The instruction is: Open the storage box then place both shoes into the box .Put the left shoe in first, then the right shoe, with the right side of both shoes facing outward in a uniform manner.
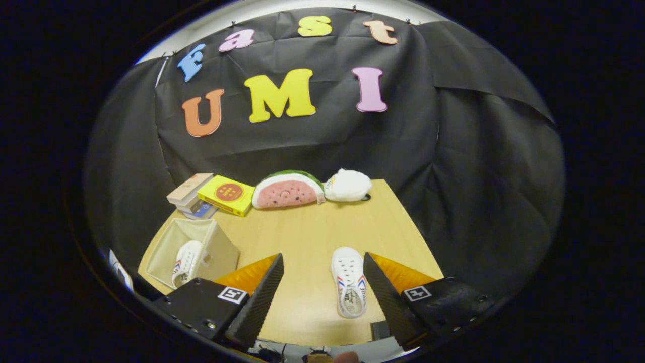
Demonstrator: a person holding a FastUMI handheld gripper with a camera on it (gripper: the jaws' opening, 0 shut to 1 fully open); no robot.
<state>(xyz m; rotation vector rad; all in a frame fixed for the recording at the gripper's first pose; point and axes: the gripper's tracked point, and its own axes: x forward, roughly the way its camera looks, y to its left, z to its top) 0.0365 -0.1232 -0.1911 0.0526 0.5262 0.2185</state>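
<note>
I see the bench [312, 227] with the open box [194, 237] left of my jaws, one shoe [187, 262] inside it. The other shoe [348, 282] lies on the bench between my jaws, which stand wide apart, gripping nothing.

Wooden table [312, 227], black cloth wall [473, 166]
</note>
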